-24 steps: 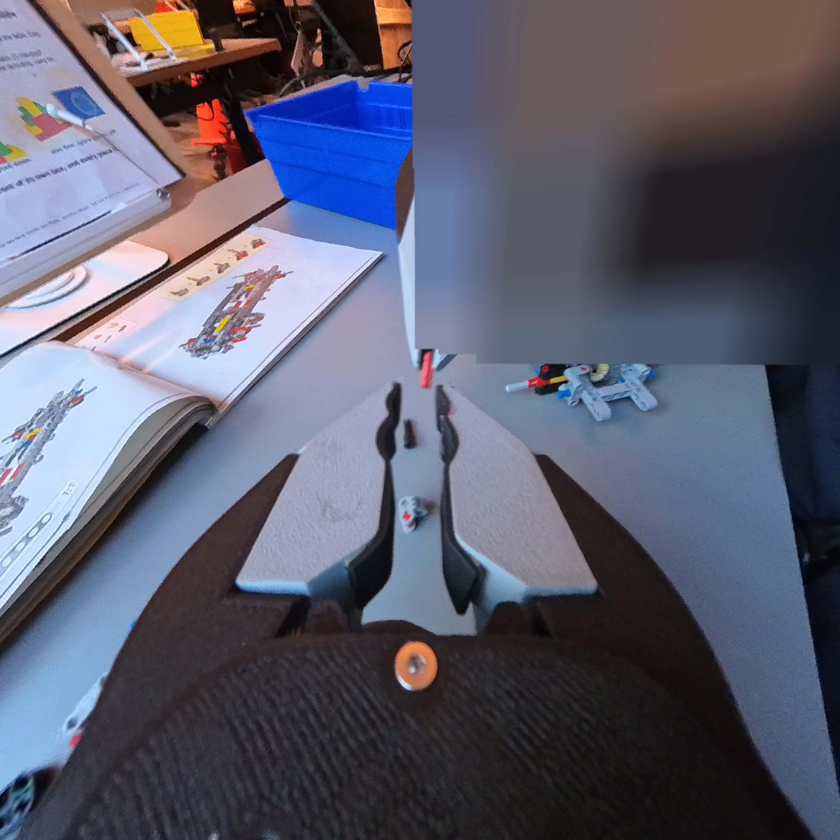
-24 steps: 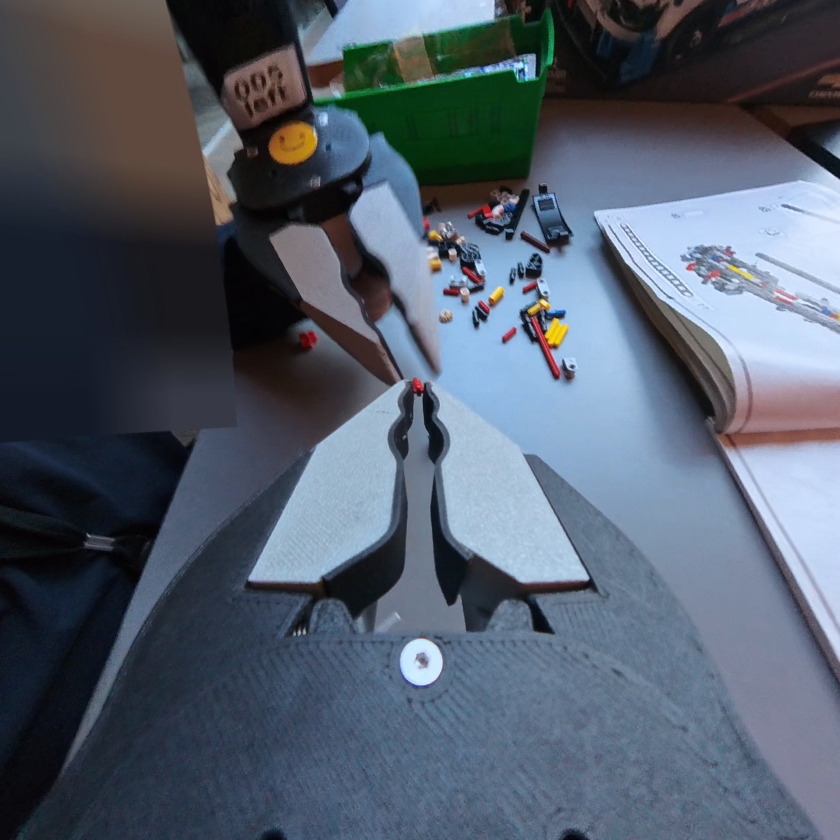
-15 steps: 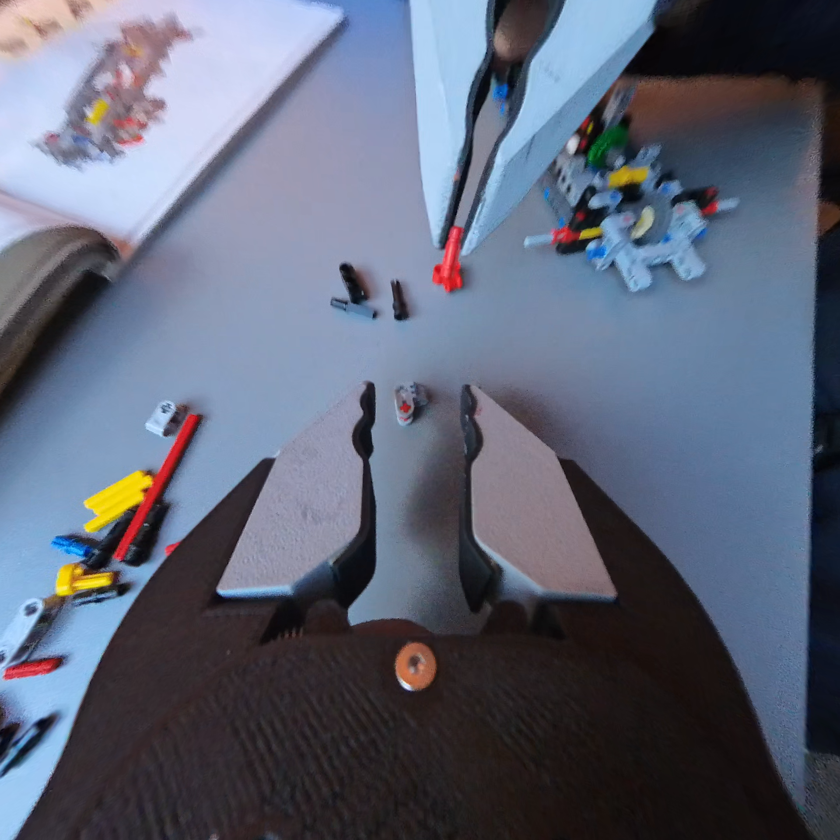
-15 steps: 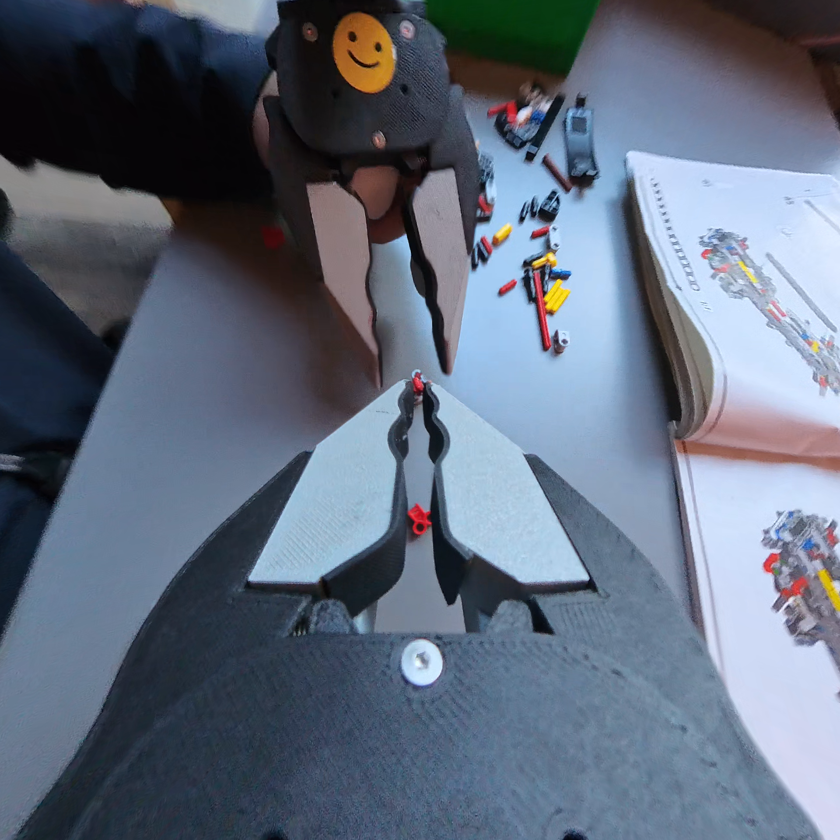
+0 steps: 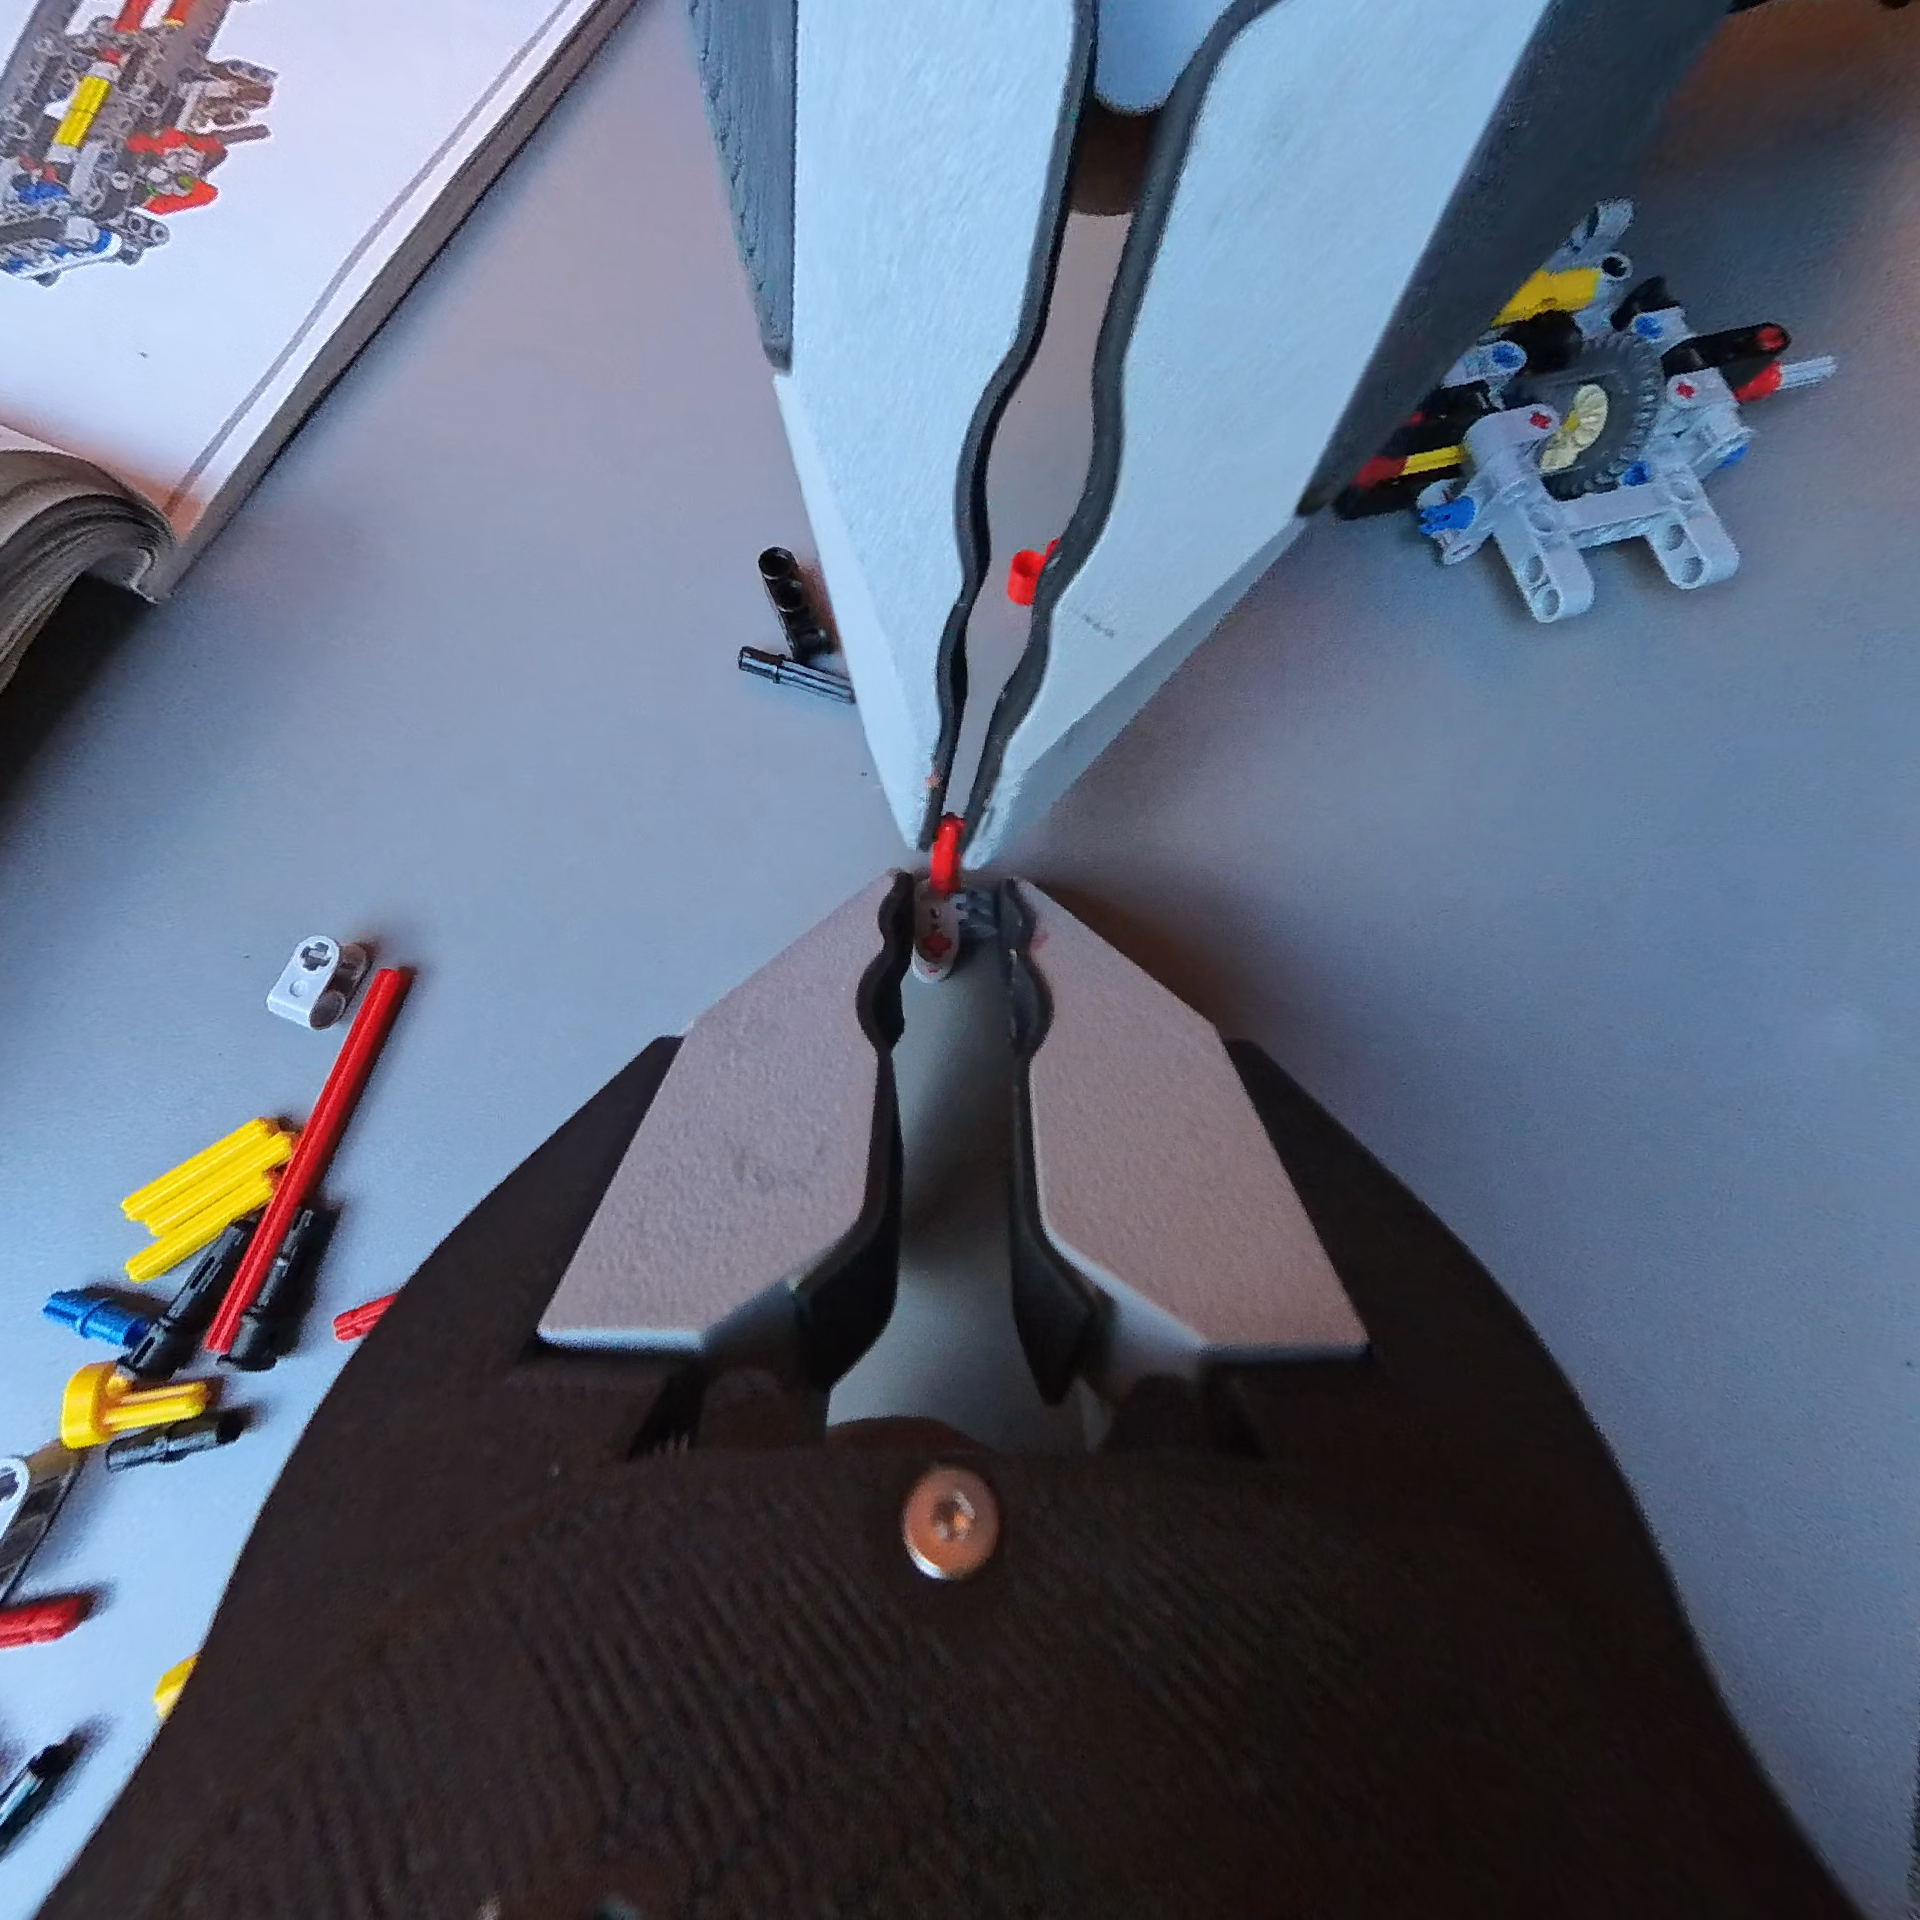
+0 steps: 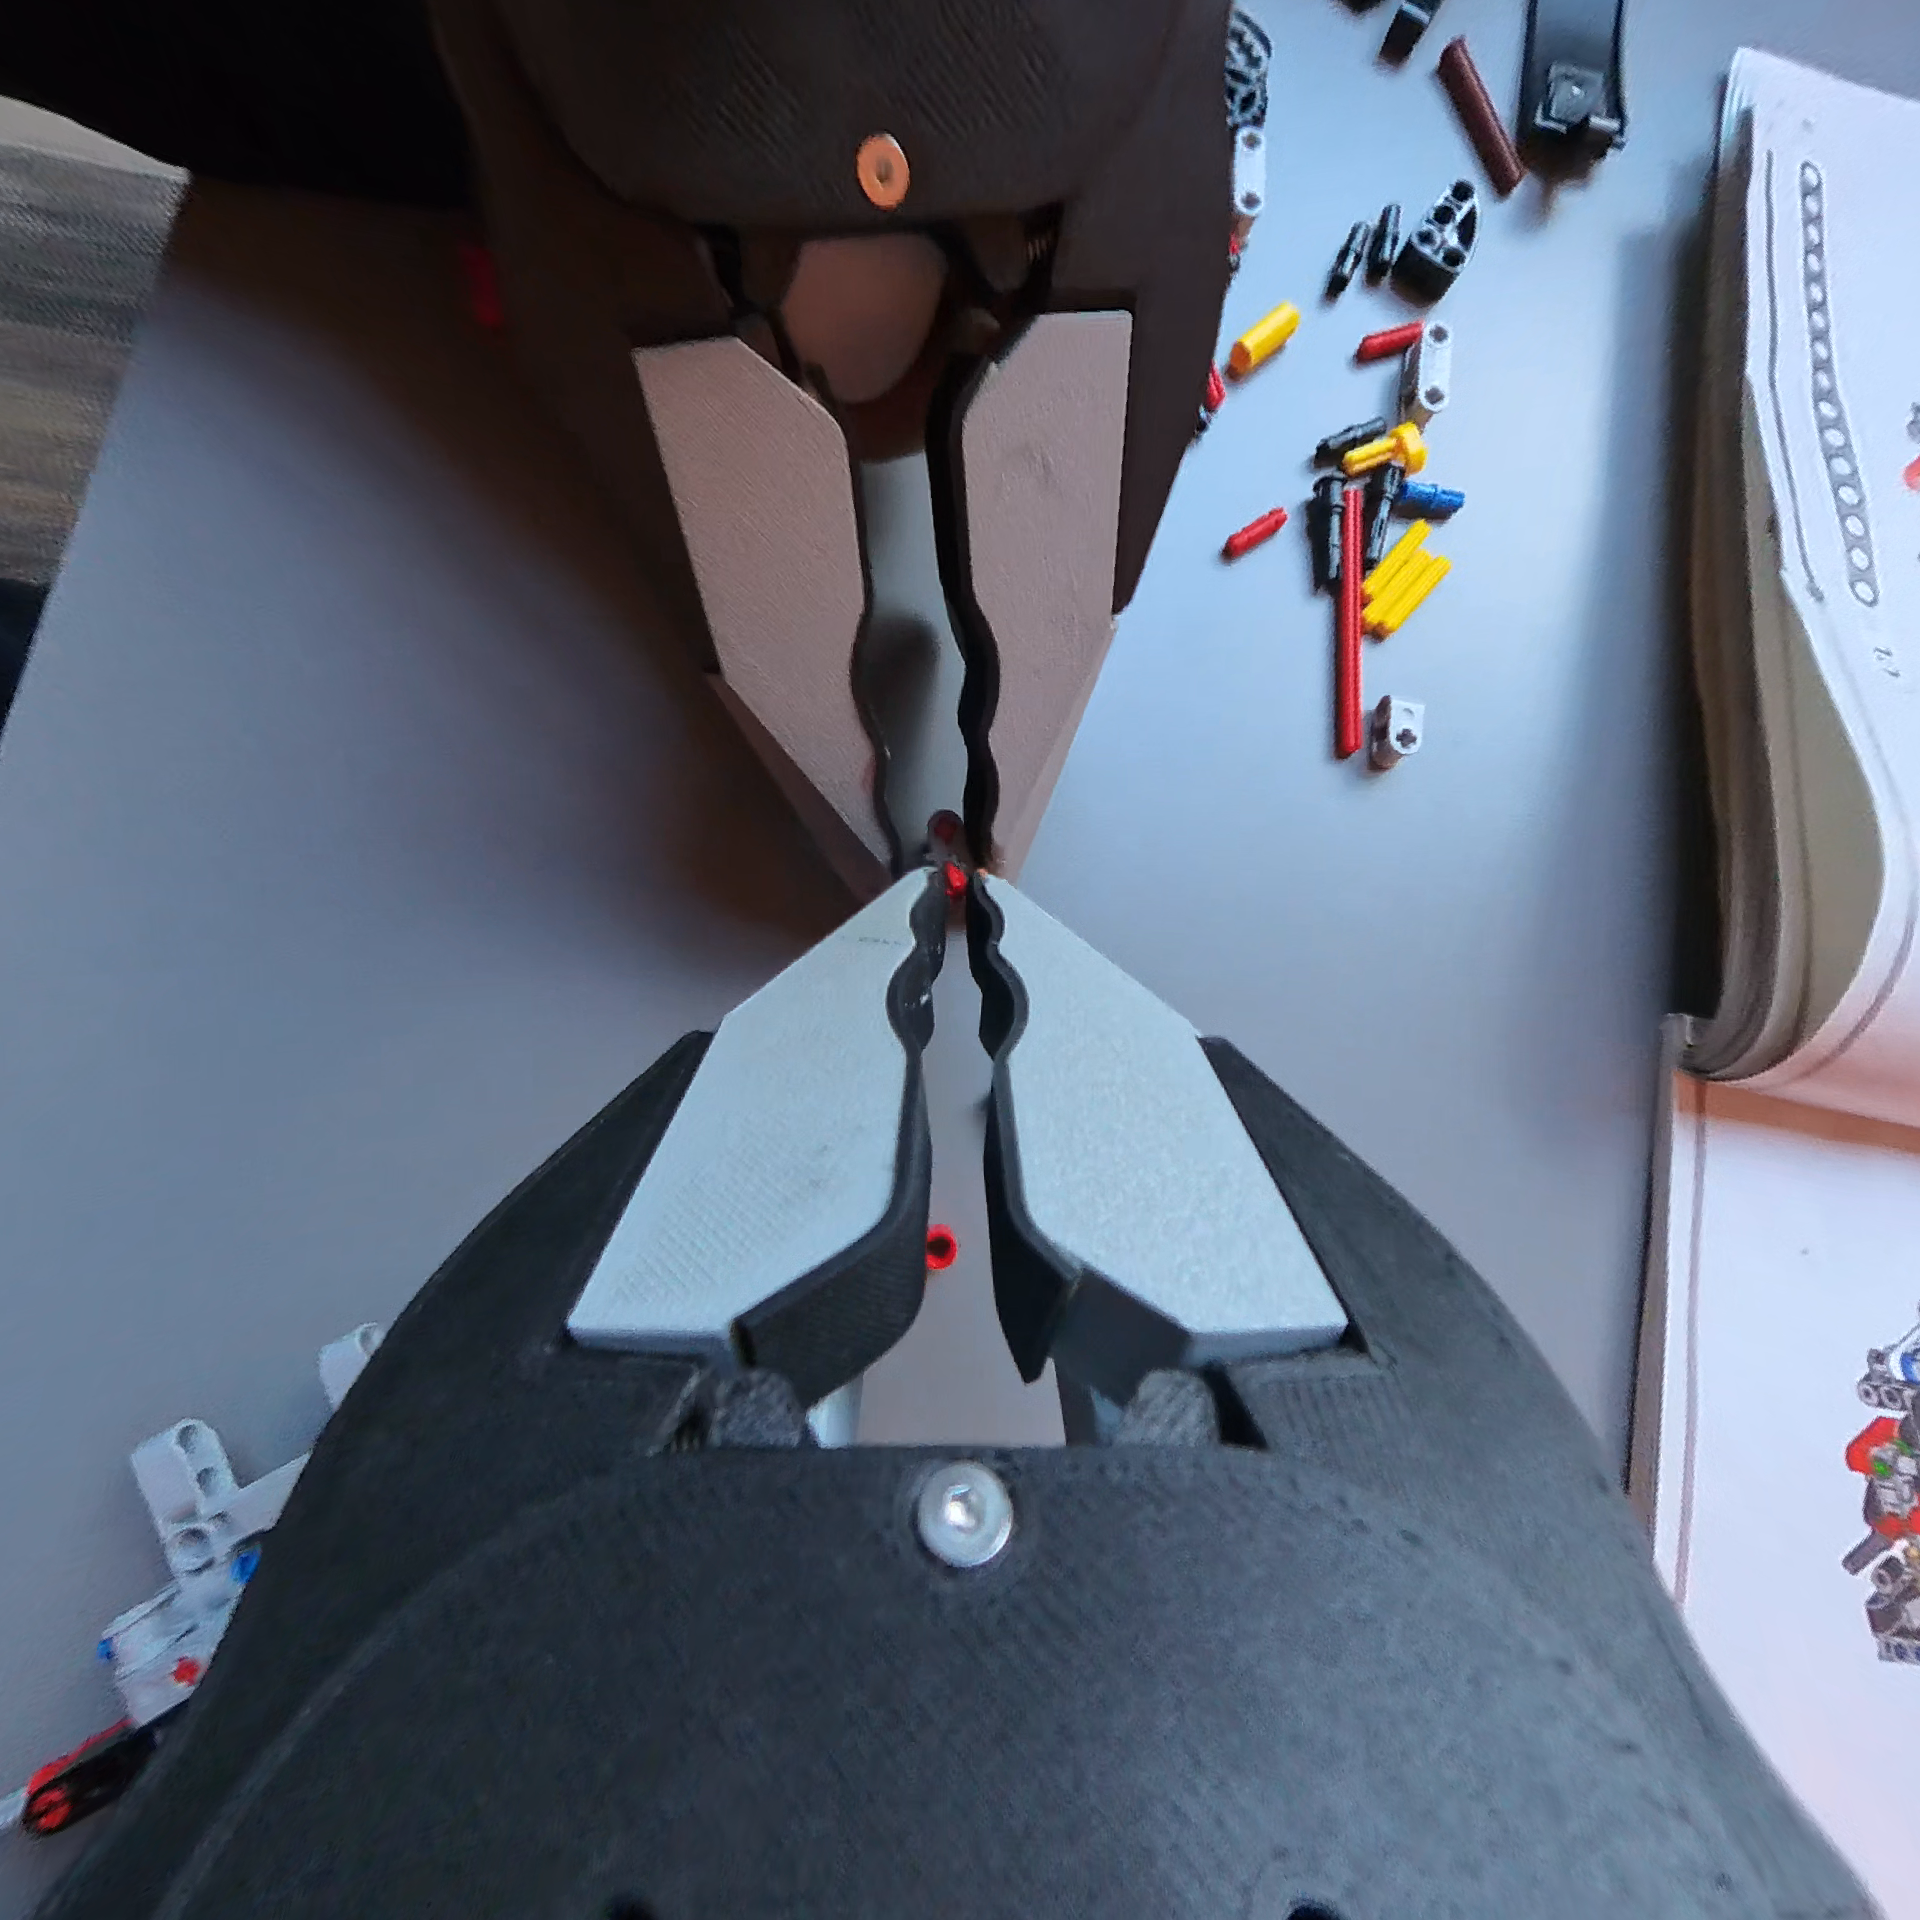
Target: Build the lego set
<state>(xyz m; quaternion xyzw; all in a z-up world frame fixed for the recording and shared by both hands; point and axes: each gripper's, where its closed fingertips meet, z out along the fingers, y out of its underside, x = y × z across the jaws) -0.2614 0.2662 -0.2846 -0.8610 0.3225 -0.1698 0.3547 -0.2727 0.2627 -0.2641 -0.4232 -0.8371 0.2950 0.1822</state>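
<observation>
Pinched endwise in the right gripper (image 6: 954, 902), the small red plastic pin (image 5: 945, 854) is best kept square to the little grey connector (image 5: 938, 940) clasped by the left gripper (image 5: 951, 914) above the grey table (image 5: 1455, 935).

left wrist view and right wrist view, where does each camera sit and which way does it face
Left wrist view: sits on the left tool, looking along its fingers down at the grey table; its tips close on a small grey connector; the right tool faces it.
Right wrist view: sits on the right tool, facing the opposite way; its tips pinch a red pin.
Shared: both tools tip to tip, the long red axle, the open instruction booklet.
</observation>
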